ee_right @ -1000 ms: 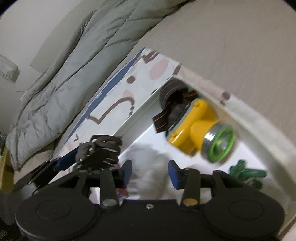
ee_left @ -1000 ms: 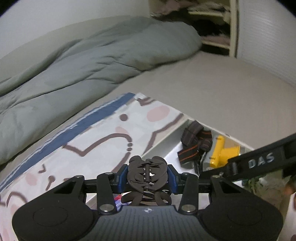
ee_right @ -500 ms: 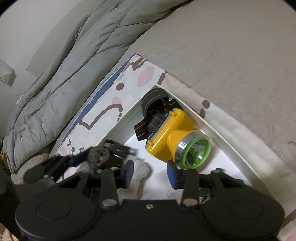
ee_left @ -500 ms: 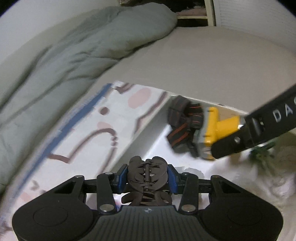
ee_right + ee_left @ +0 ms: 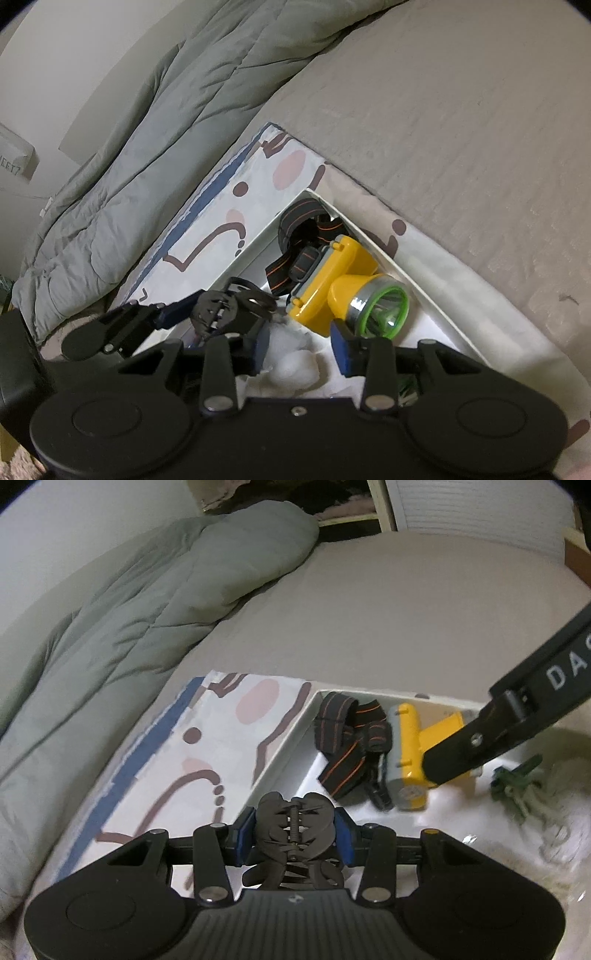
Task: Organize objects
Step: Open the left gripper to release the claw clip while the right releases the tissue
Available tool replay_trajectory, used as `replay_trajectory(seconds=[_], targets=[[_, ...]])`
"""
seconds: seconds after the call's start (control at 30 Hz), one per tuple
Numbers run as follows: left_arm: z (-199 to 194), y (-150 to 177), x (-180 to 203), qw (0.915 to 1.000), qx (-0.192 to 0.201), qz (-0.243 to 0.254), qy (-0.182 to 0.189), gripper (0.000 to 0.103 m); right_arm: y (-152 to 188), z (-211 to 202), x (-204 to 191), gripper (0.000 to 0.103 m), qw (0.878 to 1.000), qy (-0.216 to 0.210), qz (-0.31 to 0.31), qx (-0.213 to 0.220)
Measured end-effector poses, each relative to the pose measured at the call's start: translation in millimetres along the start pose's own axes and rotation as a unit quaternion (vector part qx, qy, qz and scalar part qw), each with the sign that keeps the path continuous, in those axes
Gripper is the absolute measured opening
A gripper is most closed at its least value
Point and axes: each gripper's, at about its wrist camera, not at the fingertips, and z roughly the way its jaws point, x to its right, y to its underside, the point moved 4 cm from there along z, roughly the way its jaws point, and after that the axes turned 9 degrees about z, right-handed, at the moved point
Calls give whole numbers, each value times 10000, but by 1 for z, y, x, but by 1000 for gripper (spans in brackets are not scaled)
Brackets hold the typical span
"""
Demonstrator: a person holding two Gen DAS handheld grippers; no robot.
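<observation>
1. Spreading across the scene is a bed [image 5: 388, 602] with a taupe, finely ribbed sheet; a rumpled grey-green quilted duvet [image 5: 147, 602] lies heaped along its far left side, against a pale wall.
2. At the far edge of the left wrist view, open shelving [image 5: 347, 502] holds indistinct fabric beside a white slatted panel.
3. On the mattress sits a white box [image 5: 373, 254], open, with a patterned flap [image 5: 221, 734] folded out to its left: pink blobs, brown lines and dots, and a blue stripe.
4. Inside the box, in the far corner, lies a yellow plastic headlamp [image 5: 343, 288] with a chrome ring, a green lens rim and a black elastic strap with orange lines bunched behind it.
5. Nearer in the box are white fluffy wadding [image 5: 295, 362] and, to the right, a dark green plastic piece [image 5: 517, 779], too blurred to identify.
6. The left gripper [image 5: 293, 836], with blue pads, is clamped on a black plastic hair claw clip [image 5: 293, 827] with a visible metal spring, held over the near left edge of the box.
7. The right gripper [image 5: 299, 343] has its jaws apart and empty, just above the wadding and near the headlamp.
8. White letters "DA" are readable on the right gripper's black side in the left wrist view; a box on the far left wall shows "EET7".
</observation>
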Motion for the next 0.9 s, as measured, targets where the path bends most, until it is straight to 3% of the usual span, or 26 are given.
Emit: replay_trajectory(seconds=[0.17, 0.23, 0.27, 0.6, 0.9], targets=[[0, 3, -4, 10000, -6, 0, -74, 48, 0, -1, 0, 38, 10000, -34, -38, -26], [1, 4, -5, 9998, -73, -133, -88, 61, 0, -1, 0, 38, 10000, -42, -58, -57], [0, 4, -7, 9996, -90, -255, -63, 62, 0, -2, 1, 38, 10000, -38, -59, -70], [-27, 6, -16, 9904, -3, -1378, 102, 62, 6, -10, -9, 40, 9982, 165, -568, -21], [-76, 18, -20, 9799, 75, -1993, -108, 62, 20, -36, -28, 42, 9913, 191, -1292, 156]])
